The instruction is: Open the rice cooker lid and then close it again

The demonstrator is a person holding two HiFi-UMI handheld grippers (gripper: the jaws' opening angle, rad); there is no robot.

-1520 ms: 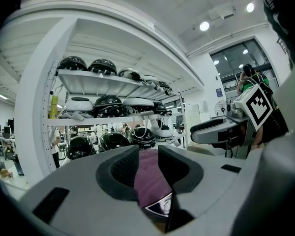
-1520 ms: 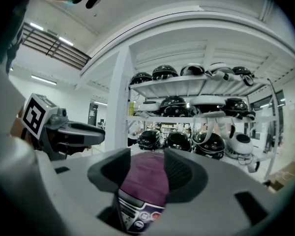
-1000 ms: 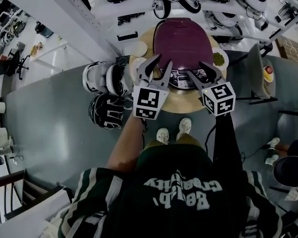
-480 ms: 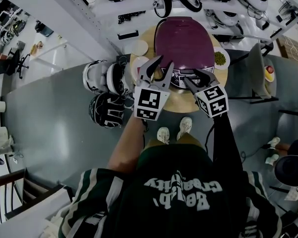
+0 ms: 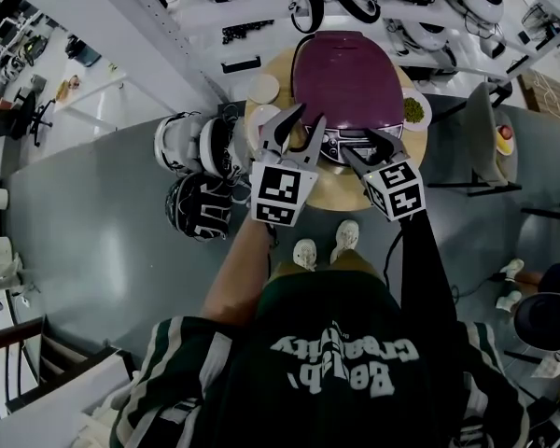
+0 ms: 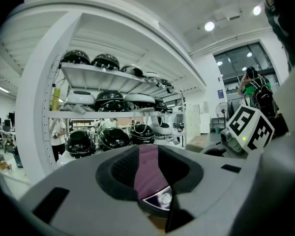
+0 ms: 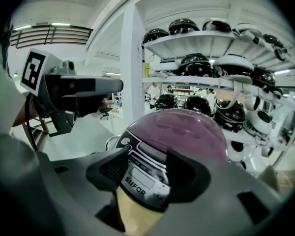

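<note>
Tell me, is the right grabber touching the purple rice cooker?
Cannot tell. In the right gripper view the right gripper, jaws opening, frames the front panel of the rice cooker, with no clear gap or contact; the head view is too small.

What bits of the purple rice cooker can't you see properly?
Head view: the left gripper and the right gripper, its empty jaws opening, cover part of the rice cooker's front panel.
Left gripper view: that gripper's own body hides all but a strip of the rice cooker.
Head view: the green food in the small dish is too small to name.
Right gripper view: where the lid unlatches cannot be told.
</note>
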